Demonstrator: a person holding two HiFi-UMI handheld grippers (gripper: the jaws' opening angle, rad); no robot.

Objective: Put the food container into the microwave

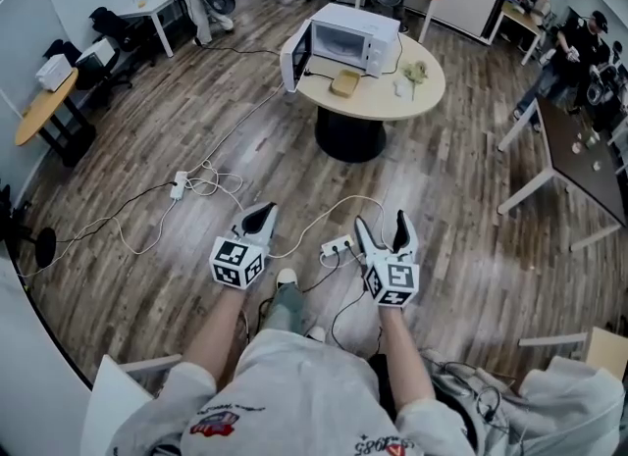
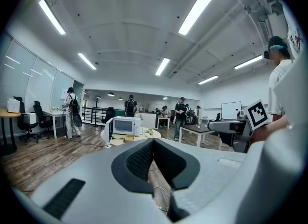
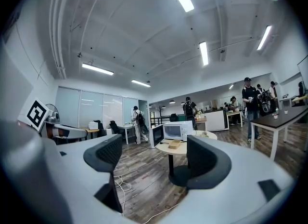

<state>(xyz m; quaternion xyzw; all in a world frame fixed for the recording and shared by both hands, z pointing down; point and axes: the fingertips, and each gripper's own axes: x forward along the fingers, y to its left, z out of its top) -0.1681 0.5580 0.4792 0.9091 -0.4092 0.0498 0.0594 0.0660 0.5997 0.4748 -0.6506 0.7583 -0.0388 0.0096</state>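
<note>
1. L gripper (image 1: pixel 261 215): jaws together, empty.
2. R gripper (image 1: pixel 381 221): jaws apart, empty.
3. Container (image 1: pixel 344 82) on table (image 1: pixel 420 94), just in front of microwave (image 1: pixel 353 37), door (image 1: pixel 294 57) open; far from both grippers.

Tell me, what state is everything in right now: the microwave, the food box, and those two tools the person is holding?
Microwave: on the round table, door swung open.
Food container: on the table in front of the open microwave, not inside.
Left tool: jaws together, holding nothing.
Right tool: jaws apart, empty.
</note>
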